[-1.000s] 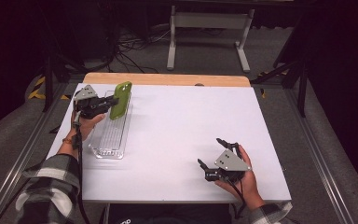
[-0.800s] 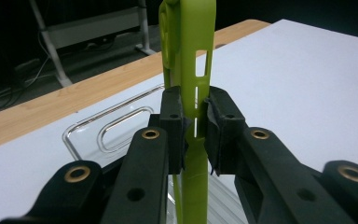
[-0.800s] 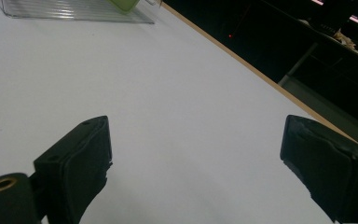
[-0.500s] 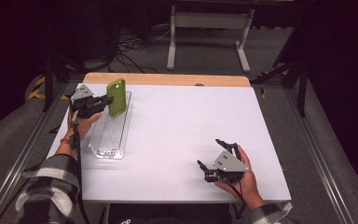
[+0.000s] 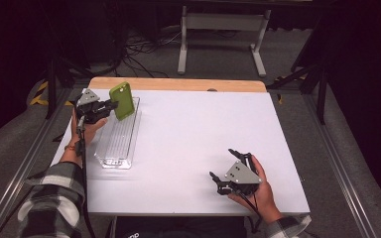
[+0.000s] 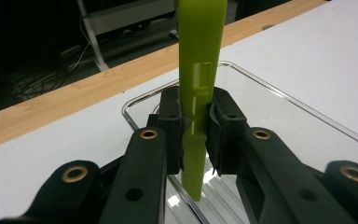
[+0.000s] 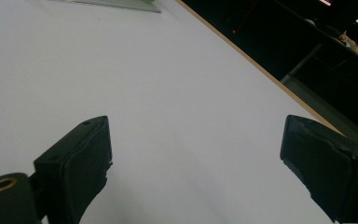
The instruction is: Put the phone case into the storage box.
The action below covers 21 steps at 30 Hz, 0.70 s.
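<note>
I have the left tongs [image 6: 196,135] clamped on the flat lime-green plastic phone case [image 5: 122,100], both pads pressing its thin edges about midway along its length. The case stands upright, its lower tip hanging just above the far end of the clear ribbed plastic tray [image 5: 115,151], which lies along the left side of the white counter [image 5: 193,134]. In the left gripper view the case [image 6: 199,70] is nearly vertical and I cannot see it touching the tray floor [image 6: 279,126]. I judge this to be the carrying step: the case is held in the air over the tray, either to be set in or taken away. The right tongs [image 5: 231,169] rest near the front right of the counter, spread wide with nothing between them. The next move calls for a steady hand and a firm grip, because the hold on those narrow edges is slim and the case could pivot.
</note>
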Each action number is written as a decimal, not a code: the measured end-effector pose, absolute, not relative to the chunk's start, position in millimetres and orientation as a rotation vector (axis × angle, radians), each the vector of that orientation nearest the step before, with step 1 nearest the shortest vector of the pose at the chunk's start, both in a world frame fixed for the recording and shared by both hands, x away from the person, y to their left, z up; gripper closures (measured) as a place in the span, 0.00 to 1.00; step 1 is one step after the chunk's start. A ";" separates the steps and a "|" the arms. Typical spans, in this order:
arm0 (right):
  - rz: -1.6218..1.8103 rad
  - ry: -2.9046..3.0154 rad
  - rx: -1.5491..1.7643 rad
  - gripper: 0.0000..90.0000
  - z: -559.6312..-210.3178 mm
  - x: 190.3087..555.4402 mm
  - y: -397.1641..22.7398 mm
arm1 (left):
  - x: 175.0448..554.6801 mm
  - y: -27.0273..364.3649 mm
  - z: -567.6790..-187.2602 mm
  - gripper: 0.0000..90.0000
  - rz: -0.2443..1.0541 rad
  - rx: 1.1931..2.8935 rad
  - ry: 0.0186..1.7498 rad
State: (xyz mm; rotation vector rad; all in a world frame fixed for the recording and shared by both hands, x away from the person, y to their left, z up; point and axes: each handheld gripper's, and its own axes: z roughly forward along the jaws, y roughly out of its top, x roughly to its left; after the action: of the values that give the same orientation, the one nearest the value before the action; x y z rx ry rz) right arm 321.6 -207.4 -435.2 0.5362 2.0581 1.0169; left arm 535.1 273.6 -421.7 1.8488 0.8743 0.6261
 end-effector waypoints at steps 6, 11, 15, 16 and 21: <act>1.007 2.060 0.527 0.11 -435.6 321.1 -207.1 | 540.2 272.1 -418.7 0.86 0.649 1.877 0.886; 0.996 2.067 0.521 0.11 -436.3 321.2 -206.8 | 543.8 268.0 -417.8 0.86 0.681 1.894 0.887; 0.980 2.072 0.514 0.11 -437.1 320.9 -206.2 | 547.2 264.8 -418.4 0.86 0.707 1.897 0.894; 0.974 2.071 0.510 0.11 -437.2 320.8 -205.9 | 548.0 264.0 -418.3 0.86 0.694 1.896 0.897; 0.969 2.071 0.508 0.11 -437.5 320.7 -206.2 | 551.8 261.4 -417.8 0.84 0.707 1.901 0.909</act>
State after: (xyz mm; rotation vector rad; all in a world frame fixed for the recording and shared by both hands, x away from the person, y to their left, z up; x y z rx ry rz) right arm 320.7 -206.2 -437.5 0.5076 2.0709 0.9687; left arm 551.8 261.4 -417.8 1.9015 0.9094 0.7069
